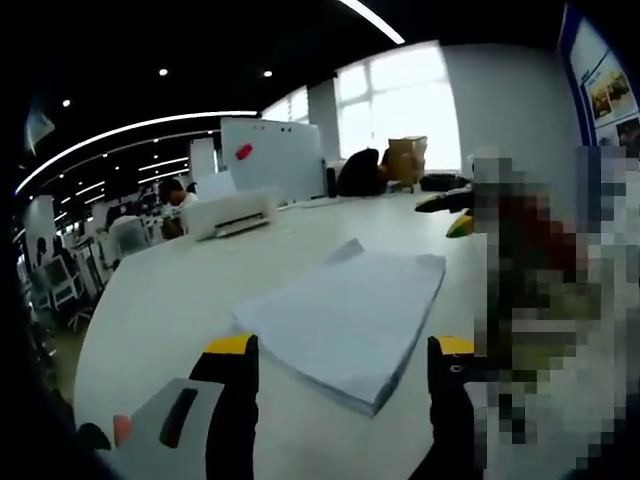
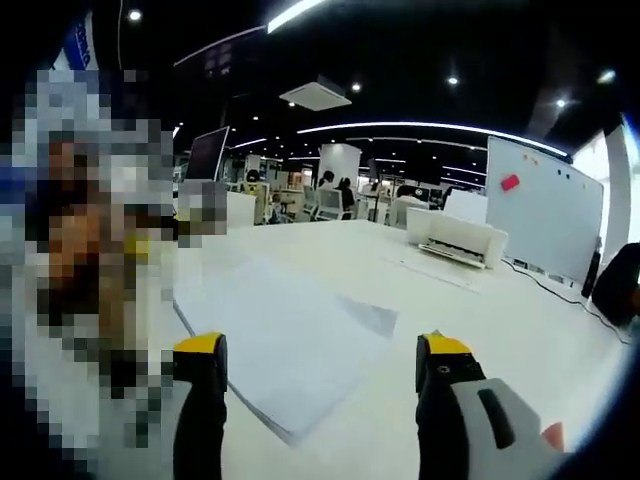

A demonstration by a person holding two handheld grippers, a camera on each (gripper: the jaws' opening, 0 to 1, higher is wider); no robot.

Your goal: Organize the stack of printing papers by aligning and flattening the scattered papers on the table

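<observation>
A stack of white printing papers (image 1: 350, 315) lies on the white table (image 1: 170, 300), its sheets slightly fanned, with one sheet's corner (image 1: 347, 250) sticking out at the far side. My left gripper (image 1: 345, 350) hangs open just in front of the stack's near corner, its yellow-tipped jaws wide apart and holding nothing. In the right gripper view the same stack (image 2: 275, 335) lies ahead, one corner (image 2: 385, 317) poking out to the right. My right gripper (image 2: 320, 355) is open too, its jaws straddling the stack's near edge without touching it.
A white printer (image 1: 232, 213) (image 2: 455, 238) stands at the far side of the table, with a whiteboard (image 1: 272, 155) (image 2: 545, 205) behind it. A cardboard box (image 1: 406, 158) and a dark bag (image 1: 360, 172) sit by the window. People sit at desks beyond.
</observation>
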